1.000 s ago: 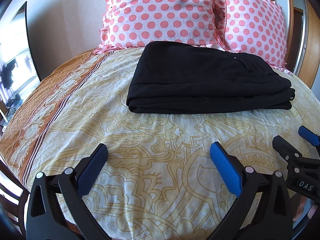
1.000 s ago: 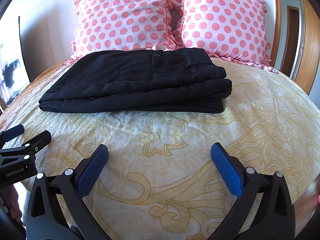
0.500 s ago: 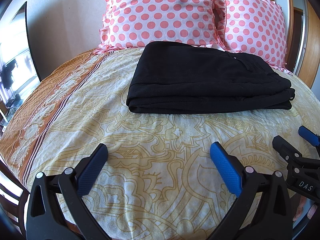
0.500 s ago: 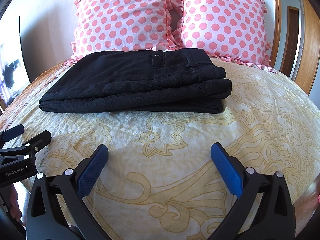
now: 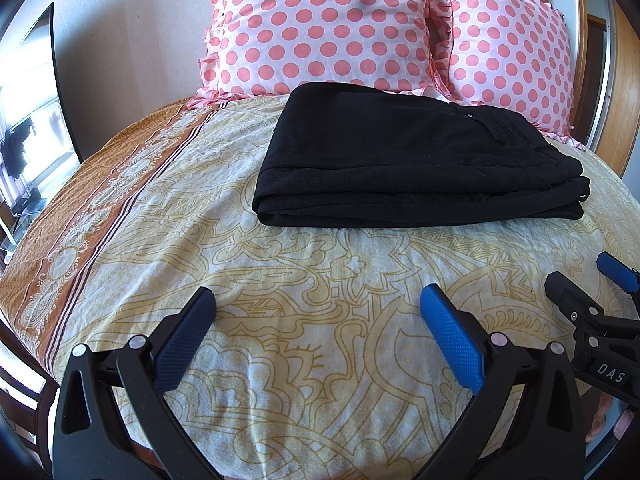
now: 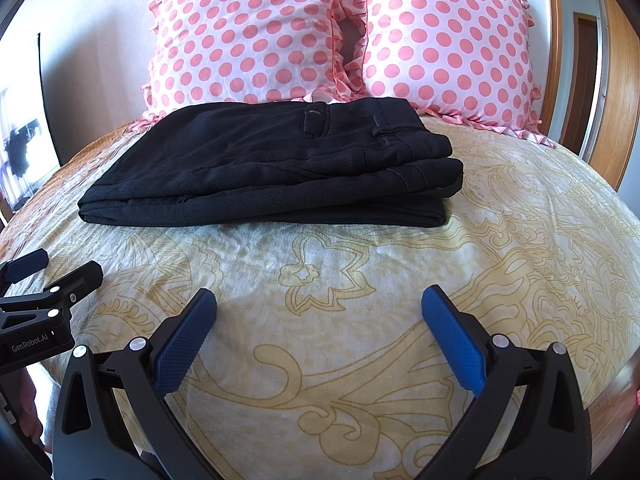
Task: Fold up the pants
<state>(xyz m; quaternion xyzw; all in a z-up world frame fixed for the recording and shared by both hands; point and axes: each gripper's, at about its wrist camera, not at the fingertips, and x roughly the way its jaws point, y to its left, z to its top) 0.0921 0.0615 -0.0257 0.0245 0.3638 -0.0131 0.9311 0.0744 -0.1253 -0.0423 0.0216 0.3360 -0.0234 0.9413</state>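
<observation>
Bed [image 5: 168, 280] in a cream sheet with tan scrollwork, carrying folded black fabric pants [image 5: 400, 160] and two idle tools.
Behind the pants, two pink polka-dot satin pillows [image 6: 248, 40] lean against the wall; the pants lie flat on the sheet just in front of them, stacked in several layers with the waistband and belt loops toward the right end. Nearer the camera than the pants, and well apart from them, the left hand-held gripper [image 5: 316, 332] and the right hand-held gripper [image 6: 318, 332] both hover with blue pads spread wide, grasping nothing. The cloth looks soft, light and limp, likely to sag and slide apart if lifted by one layer, so a pinch through all layers at the rounded folded edge seems safest.
</observation>
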